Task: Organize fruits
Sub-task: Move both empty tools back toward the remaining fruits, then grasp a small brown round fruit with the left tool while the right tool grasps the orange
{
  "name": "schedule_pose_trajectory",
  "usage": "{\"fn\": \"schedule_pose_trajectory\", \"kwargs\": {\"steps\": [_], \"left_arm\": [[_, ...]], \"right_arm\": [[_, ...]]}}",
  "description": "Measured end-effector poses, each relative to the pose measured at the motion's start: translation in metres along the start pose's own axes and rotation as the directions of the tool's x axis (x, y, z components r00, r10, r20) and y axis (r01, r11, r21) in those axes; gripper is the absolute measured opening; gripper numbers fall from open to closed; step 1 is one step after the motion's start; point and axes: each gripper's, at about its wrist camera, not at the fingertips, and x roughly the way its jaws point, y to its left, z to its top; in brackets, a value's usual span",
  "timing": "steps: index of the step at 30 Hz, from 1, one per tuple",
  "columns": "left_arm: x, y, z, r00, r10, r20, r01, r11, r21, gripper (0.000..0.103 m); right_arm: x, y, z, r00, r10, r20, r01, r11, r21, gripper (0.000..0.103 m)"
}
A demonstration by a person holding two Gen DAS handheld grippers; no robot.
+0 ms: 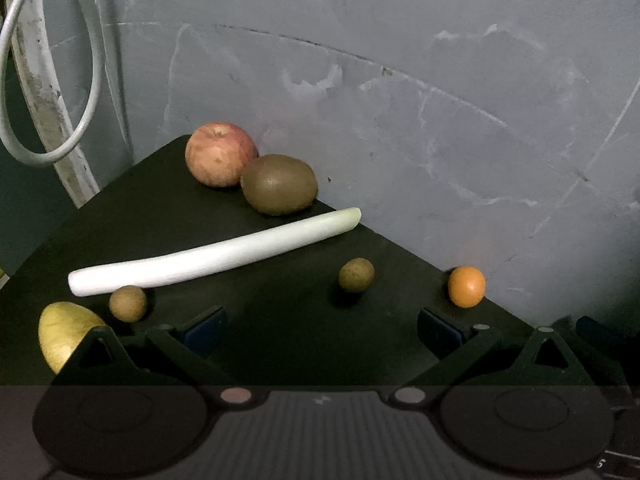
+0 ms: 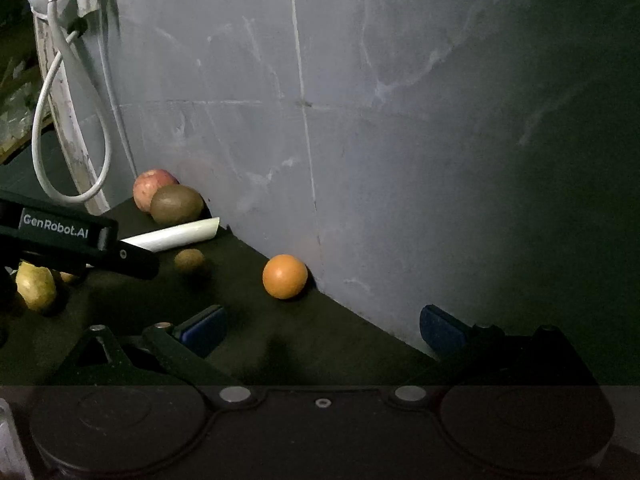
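Setting: scuffed grey wall [image 2: 400, 140] behind a dark surface [image 1: 280, 320] strewn with fruit.
Orange [image 2: 285, 276]: ahead of the right tongs [image 2: 322, 326], slightly left, apparently against the wall.
Nearer tongs: right; left tongs [image 1: 322, 330] farther.
Tongs: both pairs spread, empty.

The left hand-held gripper [image 1: 320, 334] has its jaws spread wide with nothing between them. The right hand-held gripper [image 2: 322, 330] is likewise spread wide and empty, and the left one's black body crosses its view.
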Motion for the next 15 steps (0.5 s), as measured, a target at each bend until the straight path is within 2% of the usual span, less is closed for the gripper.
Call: {"fn": "schedule_pose_trajectory", "kwargs": {"steps": [9,15], "left_arm": [[0.013,0.003,0.0,1.0,-0.003,-0.005,0.003,0.999,-0.038,0.102],[0.015,-0.002,0.001,1.0,-0.015,0.011,0.015,1.0,-0.025,0.102]], "right_arm": [[0.012,0.005,0.0,0.999,0.034,0.005,-0.034,0.999,-0.008,0.1],[0.016,0.011,-0.001,0.999,0.04,0.013,-0.04,0.999,-0.005,0.096]]}}
